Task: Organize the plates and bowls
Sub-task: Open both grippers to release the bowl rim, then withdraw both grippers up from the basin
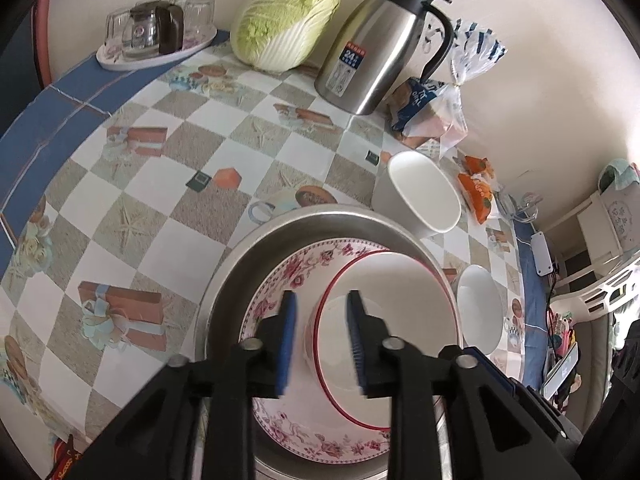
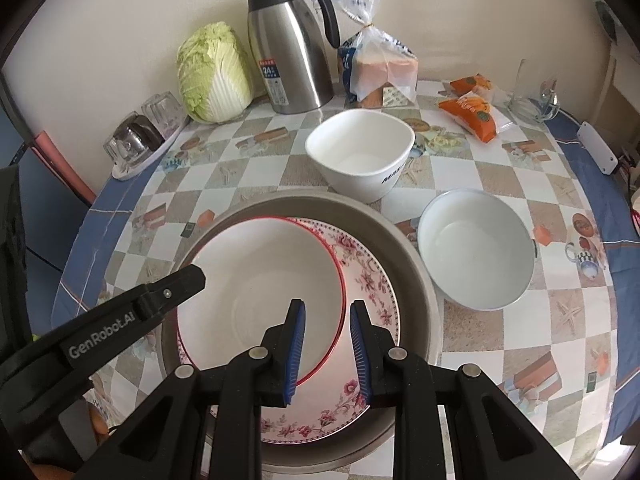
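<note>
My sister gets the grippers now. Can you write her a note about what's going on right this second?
Left gripper: open, jaws straddling the near rim of the red-rimmed bowl.
Right gripper: open, over that bowl's right edge, holding nothing.
Done: the red-rimmed bowl sits on the floral plate, inside the metal basin.
Left: the square white bowl and the round white bowl stand loose on the table, probably to be stacked next.
</note>
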The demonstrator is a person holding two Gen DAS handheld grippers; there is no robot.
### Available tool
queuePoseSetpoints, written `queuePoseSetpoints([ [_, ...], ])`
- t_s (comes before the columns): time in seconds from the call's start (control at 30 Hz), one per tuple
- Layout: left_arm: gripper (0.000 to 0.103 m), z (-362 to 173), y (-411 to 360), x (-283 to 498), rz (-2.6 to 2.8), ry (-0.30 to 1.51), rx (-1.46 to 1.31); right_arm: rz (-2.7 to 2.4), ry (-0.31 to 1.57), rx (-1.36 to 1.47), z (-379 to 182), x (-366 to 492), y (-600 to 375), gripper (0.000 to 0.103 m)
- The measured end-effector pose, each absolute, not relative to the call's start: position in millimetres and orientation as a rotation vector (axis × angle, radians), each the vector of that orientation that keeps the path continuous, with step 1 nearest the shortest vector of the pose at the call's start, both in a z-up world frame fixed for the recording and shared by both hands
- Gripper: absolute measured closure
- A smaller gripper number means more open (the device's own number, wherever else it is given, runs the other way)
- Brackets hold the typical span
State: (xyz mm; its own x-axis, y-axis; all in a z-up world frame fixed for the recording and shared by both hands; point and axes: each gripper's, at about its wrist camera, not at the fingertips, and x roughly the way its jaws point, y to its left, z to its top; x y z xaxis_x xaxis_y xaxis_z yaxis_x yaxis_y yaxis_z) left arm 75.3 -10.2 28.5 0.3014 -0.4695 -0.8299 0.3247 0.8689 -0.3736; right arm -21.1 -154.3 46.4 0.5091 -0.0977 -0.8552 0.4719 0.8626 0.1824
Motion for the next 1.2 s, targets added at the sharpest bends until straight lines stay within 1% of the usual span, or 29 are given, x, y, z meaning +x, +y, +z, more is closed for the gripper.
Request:
queuePoseSetpoints([
  [0.1, 0.069, 35.1, -7.5, 74.1, -0.525, 1.128, -0.138, -0.365, 0.969, 0.428, 51.1, -24.0, -156.6, 0.078],
  [0.17, 0.059, 37.5, -5.9, 73.9, -0.513, 1.118, -0.13, -0.376, 0.961, 0.435, 53.6, -26.0, -159.7, 0.078],
  [0.2, 0.051, 38.4, -4.6, 74.1, -0.507, 1.114, -0.127, -0.383, 0.96, 0.437, 54.1, -26.6, -161.5, 0.077],
  [0.23, 0.048, 39.1, -3.1, 74.7, -0.499, 1.111, -0.123, -0.389, 0.959, 0.439, 54.3, -27.2, -162.9, 0.075],
  [0.27, 0.047, 39.0, -1.8, 75.1, -0.494, 1.111, -0.12, -0.394, 0.959, 0.442, 54.3, -27.8, -164.3, 0.073],
  [0.3, 0.046, 38.5, -0.9, 76.0, -0.485, 1.113, -0.115, -0.397, 0.959, 0.447, 53.8, -28.1, -165.6, 0.068],
  [0.33, 0.042, 37.5, -0.2, 76.8, -0.474, 1.116, -0.108, -0.401, 0.959, 0.451, 53.4, -28.7, -166.8, 0.061],
  [0.4, 0.037, 35.1, 1.6, 78.8, -0.447, 1.123, -0.094, -0.414, 0.958, 0.453, 52.9, -29.9, -168.7, 0.055],
  [0.47, 0.036, 32.8, 3.3, 80.5, -0.423, 1.127, -0.081, -0.418, 0.957, 0.455, 52.6, -30.1, -169.7, 0.048],
  [0.5, 0.034, 31.7, 3.9, 81.1, -0.402, 1.127, -0.066, -0.419, 0.957, 0.459, 52.5, -30.2, -170.5, 0.04],
  [0.53, 0.027, 31.2, 4.5, 81.6, -0.382, 1.124, -0.05, -0.42, 0.955, 0.46, 52.2, -30.4, -171.0, 0.035],
  [0.6, 0.019, 30.3, 6.4, 82.2, -0.342, 1.11, -0.02, -0.423, 0.953, 0.463, 51.6, -30.6, -172.2, 0.032],
  [0.7, 0.019, 28.8, 9.7, 83.2, -0.324, 1.103, -0.005, -0.425, 0.953, 0.476, 49.1, -31.2, -175.1, 0.021],
  [0.87, 0.015, 27.6, 6.9, 83.0, -0.303, 1.088, 0.045, -0.437, 0.946, 0.481, 48.4, -32.7, -178.2, 0.015],
  [0.93, 0.014, 27.8, 5.8, 82.4, -0.299, 1.082, 0.061, -0.44, 0.941, 0.487, 48.2, -33.3, -179.0, 0.009],
  [1.0, 0.014, 27.7, 5.0, 82.5, -0.296, 1.081, 0.068, -0.44, 0.937, 0.495, 47.9, -33.7, -180.1, 0.005],
  [1.2, 0.013, 27.7, 3.5, 81.4, -0.301, 1.073, 0.083, -0.441, 0.924, 0.495, 47.9, -35.0, -181.3, 0.002],
])
